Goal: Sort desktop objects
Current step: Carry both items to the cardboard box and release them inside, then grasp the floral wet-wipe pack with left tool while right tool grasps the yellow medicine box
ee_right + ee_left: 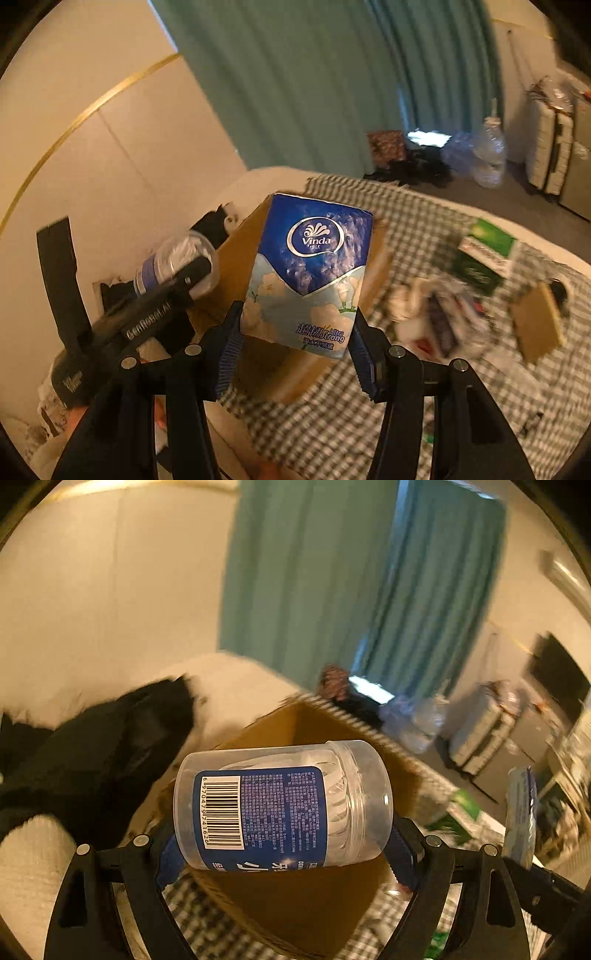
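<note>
My left gripper [284,853] is shut on a clear plastic jar [282,805] with a blue barcode label, held sideways above an open cardboard box [295,904]. My right gripper [295,354] is shut on a blue Vinda tissue pack [308,273], held upright over the same cardboard box [236,273]. In the right wrist view the left gripper [173,280] and its clear jar [177,258] show at the left. In the left wrist view the tissue pack [521,812] shows at the right edge.
A checked cloth [424,387] covers the surface. On it lie a green box [487,251], a blurred pile of small items [439,314] and a brown card [539,325]. A black garment [96,757] lies left of the box. Teal curtains [295,81] hang behind.
</note>
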A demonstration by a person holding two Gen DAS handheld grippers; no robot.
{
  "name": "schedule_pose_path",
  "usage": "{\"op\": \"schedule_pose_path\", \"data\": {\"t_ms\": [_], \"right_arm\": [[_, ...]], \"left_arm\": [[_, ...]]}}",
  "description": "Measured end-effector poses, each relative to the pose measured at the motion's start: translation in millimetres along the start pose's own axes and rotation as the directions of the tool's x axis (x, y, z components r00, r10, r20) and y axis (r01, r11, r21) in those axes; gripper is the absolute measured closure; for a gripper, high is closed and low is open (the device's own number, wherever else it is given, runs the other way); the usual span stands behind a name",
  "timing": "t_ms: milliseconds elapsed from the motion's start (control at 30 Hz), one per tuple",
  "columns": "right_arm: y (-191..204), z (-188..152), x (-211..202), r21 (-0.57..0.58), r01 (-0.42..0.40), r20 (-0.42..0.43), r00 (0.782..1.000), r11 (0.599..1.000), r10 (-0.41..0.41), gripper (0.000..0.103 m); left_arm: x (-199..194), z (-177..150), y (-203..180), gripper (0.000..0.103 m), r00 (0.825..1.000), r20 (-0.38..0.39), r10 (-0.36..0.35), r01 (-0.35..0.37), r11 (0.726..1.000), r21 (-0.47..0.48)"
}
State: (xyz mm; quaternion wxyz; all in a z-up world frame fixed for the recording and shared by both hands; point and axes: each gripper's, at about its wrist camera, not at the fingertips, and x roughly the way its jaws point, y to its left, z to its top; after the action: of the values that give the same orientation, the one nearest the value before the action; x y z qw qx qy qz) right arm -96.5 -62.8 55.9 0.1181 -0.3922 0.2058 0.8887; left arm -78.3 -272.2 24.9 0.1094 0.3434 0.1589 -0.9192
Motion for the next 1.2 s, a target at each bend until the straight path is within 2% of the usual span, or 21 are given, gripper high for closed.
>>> {"op": "schedule_pose_path", "data": {"t_ms": [67,133,233,333,400,433,467,500,533,567,600,667,833,900,967,1033,1133,1200], "right_arm": [[0,4,28,0.018,-0.019,-0.031,0.999,1.000,0.020,0.050],[-3,7,45,0.055,-0.038,-0.047,0.998,0.998,0.041,0.050],[-9,16,65,0.087,-0.043,-0.048,0.998,0.995,0.048,0.050],[-11,23,77,0.099,-0.059,-0.042,0.997,0.993,0.064,0.050],[-10,27,79,0.104,-0.065,-0.034,0.997,0.993,0.069,0.047],[-11,31,80,0.117,-0.058,-0.028,0.998,0.991,0.062,0.044],[-13,33,81,0.142,-0.065,-0.023,0.997,0.988,0.069,0.030],[-15,34,79,0.173,-0.074,-0.016,0.997,0.982,0.078,0.021],[-21,34,77,0.215,-0.089,-0.001,0.996,0.973,0.092,0.021],[-24,34,71,0.244,-0.102,0.014,0.995,0.964,0.102,0.021],[-27,35,63,0.257,-0.106,0.023,0.994,0.961,0.103,0.021],[-36,31,38,0.257,-0.080,0.065,0.996,0.963,0.066,0.021],[-74,18,-39,0.251,0.039,0.103,0.992,0.967,-0.066,0.021],[-93,7,-73,0.259,0.108,0.129,0.981,0.960,-0.145,0.021],[-112,-10,-110,0.268,0.182,0.161,0.960,0.946,-0.231,0.020],[-130,-27,-134,0.293,0.230,0.165,0.944,0.928,-0.286,0.020],[-156,-47,-161,0.336,0.274,0.159,0.927,0.901,-0.340,0.020],[-166,-56,-171,0.346,0.279,0.159,0.924,0.896,-0.349,0.020]], "left_arm": [[19,-5,8,0.013,0.998,-0.062,0.013,-0.015,1.000,-0.024],[35,-10,3,0.013,0.995,-0.094,-0.032,0.029,0.999,-0.030],[49,-14,-6,0.014,0.996,-0.093,0.000,0.001,1.000,0.010],[58,-17,-12,0.014,0.994,-0.109,-0.022,0.023,1.000,0.010],[59,-17,-15,0.014,0.994,-0.105,-0.011,0.014,1.000,0.027],[60,-19,-18,0.013,0.994,-0.108,0.017,-0.012,0.999,0.047],[61,-19,-19,0.013,0.993,-0.111,0.039,-0.033,0.998,0.061],[61,-21,-21,0.012,0.991,-0.112,0.070,-0.062,0.995,0.074],[61,-20,-21,0.006,0.990,-0.105,0.089,-0.081,0.994,0.076],[59,-20,-21,0.001,0.990,-0.092,0.108,-0.101,0.992,0.075],[53,-20,-21,0.000,0.988,-0.064,0.143,-0.139,0.988,0.068],[52,-19,-19,0.000,0.985,-0.049,0.165,-0.163,0.985,0.052],[38,-26,-36,0.000,0.995,-0.068,0.076,-0.071,0.995,0.066],[23,-31,-49,0.000,0.999,-0.043,0.015,-0.012,0.996,0.083],[13,-35,-60,0.000,0.999,-0.032,-0.023,0.026,0.993,0.112],[-1,-43,-78,0.000,0.997,-0.027,-0.074,0.078,0.984,0.157],[-17,-56,-100,0.000,0.988,-0.046,-0.146,0.152,0.970,0.190],[-24,-66,-113,0.000,0.984,-0.060,-0.170,0.178,0.963,0.202]]}}
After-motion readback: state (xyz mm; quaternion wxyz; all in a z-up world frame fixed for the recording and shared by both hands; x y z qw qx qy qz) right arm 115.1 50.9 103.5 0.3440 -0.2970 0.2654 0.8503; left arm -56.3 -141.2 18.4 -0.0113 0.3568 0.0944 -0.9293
